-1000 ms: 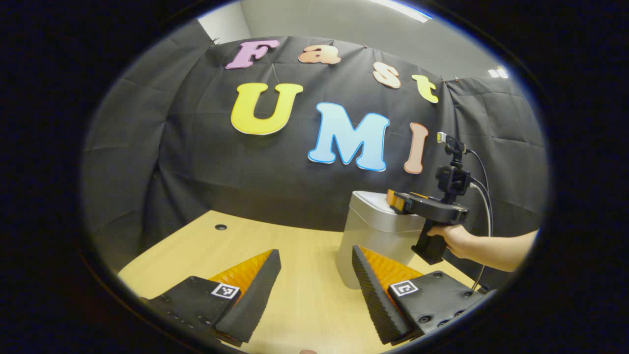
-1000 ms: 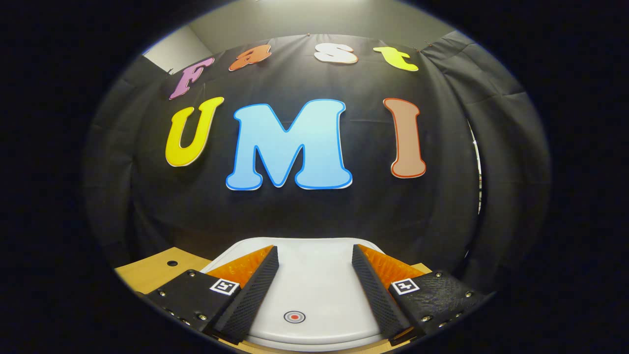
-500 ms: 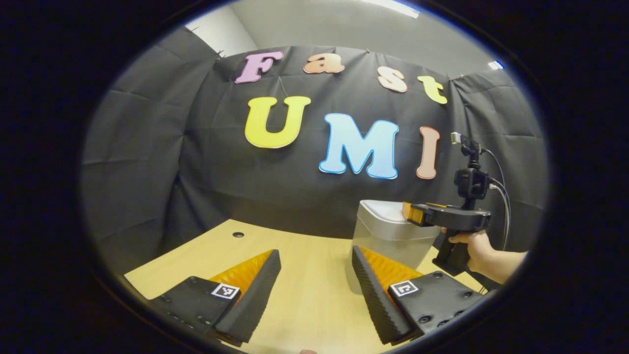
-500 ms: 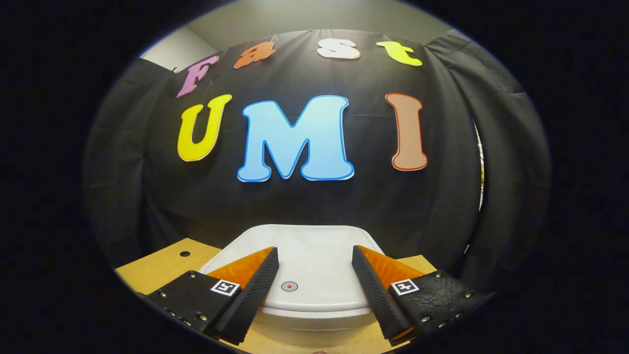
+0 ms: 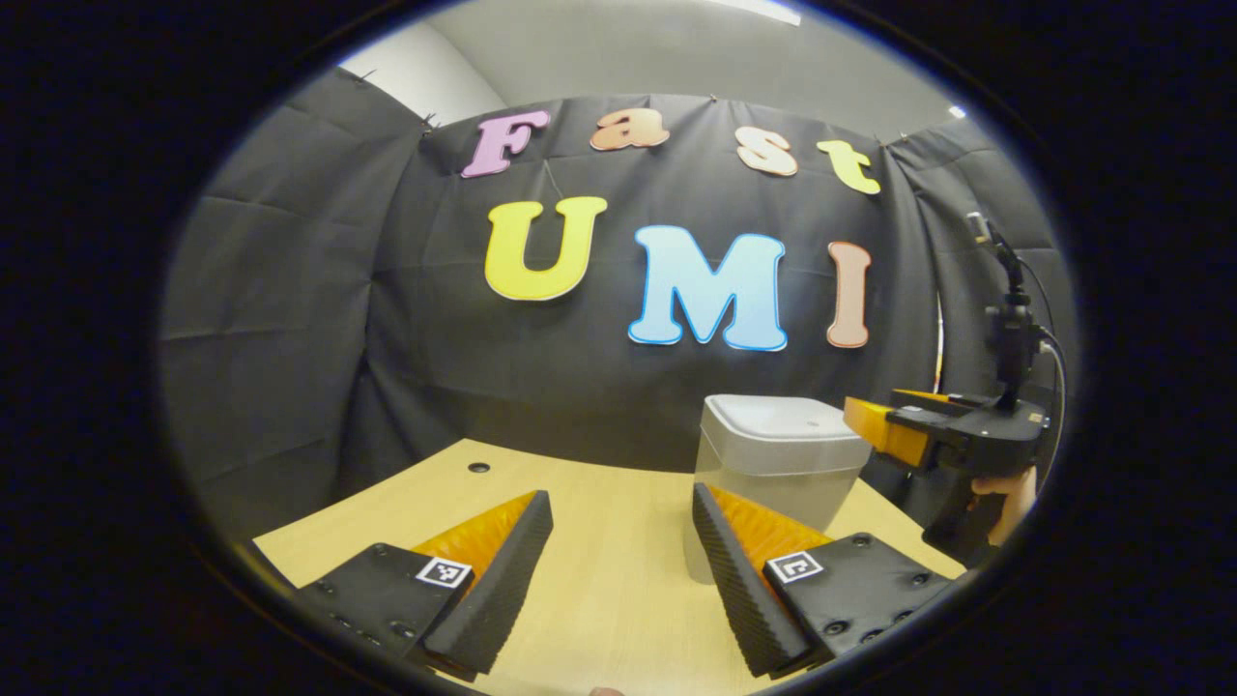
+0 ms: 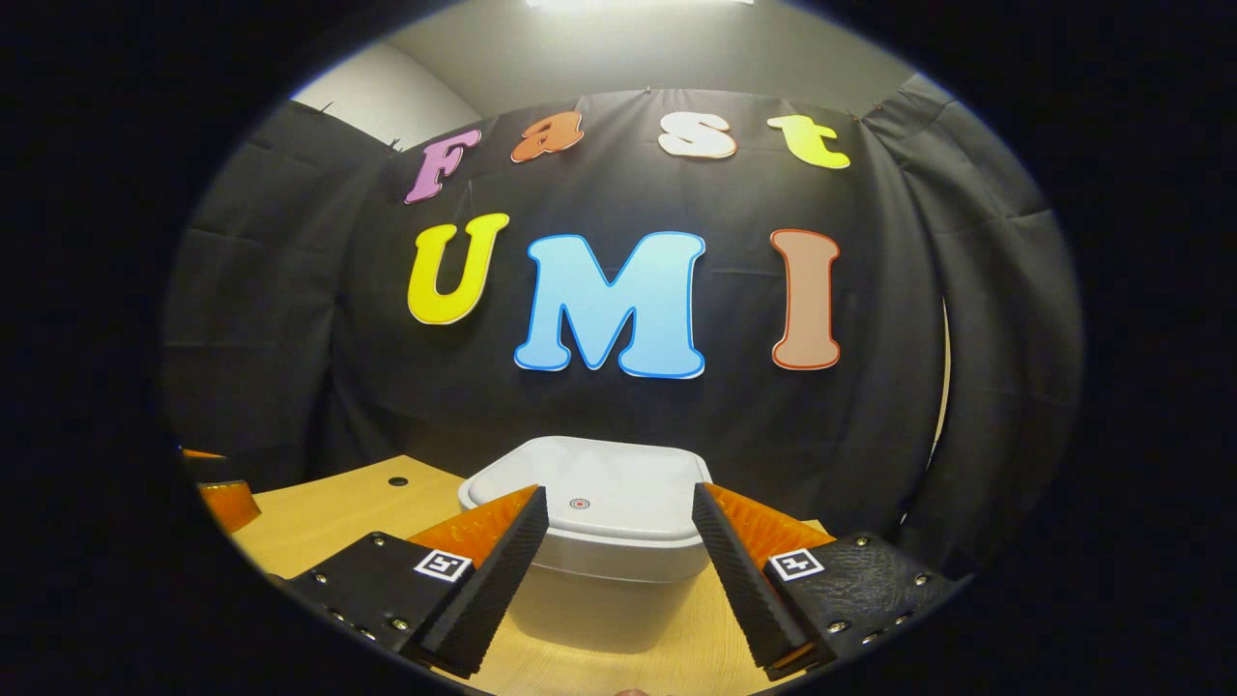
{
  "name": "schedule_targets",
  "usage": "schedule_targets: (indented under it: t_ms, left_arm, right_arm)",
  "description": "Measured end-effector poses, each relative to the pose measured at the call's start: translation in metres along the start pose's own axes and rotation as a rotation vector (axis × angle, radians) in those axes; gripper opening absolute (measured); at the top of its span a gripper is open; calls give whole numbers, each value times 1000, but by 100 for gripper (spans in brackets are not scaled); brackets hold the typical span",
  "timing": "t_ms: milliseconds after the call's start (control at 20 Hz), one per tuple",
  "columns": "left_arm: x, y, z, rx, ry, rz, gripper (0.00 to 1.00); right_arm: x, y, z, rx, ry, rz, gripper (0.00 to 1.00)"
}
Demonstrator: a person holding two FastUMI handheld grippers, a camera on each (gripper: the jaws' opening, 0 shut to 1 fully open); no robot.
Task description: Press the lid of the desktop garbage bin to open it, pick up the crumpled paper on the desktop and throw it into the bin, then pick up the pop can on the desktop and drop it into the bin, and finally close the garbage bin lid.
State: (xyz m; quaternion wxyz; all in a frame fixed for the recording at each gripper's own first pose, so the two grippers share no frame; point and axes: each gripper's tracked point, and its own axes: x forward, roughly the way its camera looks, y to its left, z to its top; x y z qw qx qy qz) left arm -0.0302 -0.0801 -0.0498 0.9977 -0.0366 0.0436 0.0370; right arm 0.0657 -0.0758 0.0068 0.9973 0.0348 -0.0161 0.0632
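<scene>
White bin lid (image 6: 618, 498) shut, red dot (image 6: 579, 504) mark; no legible writing.

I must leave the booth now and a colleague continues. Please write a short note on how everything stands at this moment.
Left gripper: open, holds nothing, low over the desk.
Right gripper: open, holds nothing, in front of the bin, not touching it.
The bin's lid is closed.
I see no crumpled paper and no pop can, so I cannot say whether they are already inside. Check that first; if they are, the job looks finished.
</scene>
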Motion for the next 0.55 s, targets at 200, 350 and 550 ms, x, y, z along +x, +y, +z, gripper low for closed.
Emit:
schedule_targets:
  t_ms: [200, 350, 550]
  left_arm:
    - [10, -1, 14, 46, -28, -23, 96]
    - [15, 5, 19, 70, -44, -33, 96]
    - [21, 10, 15, 123, -42, -63, 96]
  right_arm:
    - [-29, 7, 5, -12, -2, -9, 96]
    - [-48, 15, 8, 9, -16, -14, 96]
    - [-69, 22, -3, 21, 19, -47, 96]
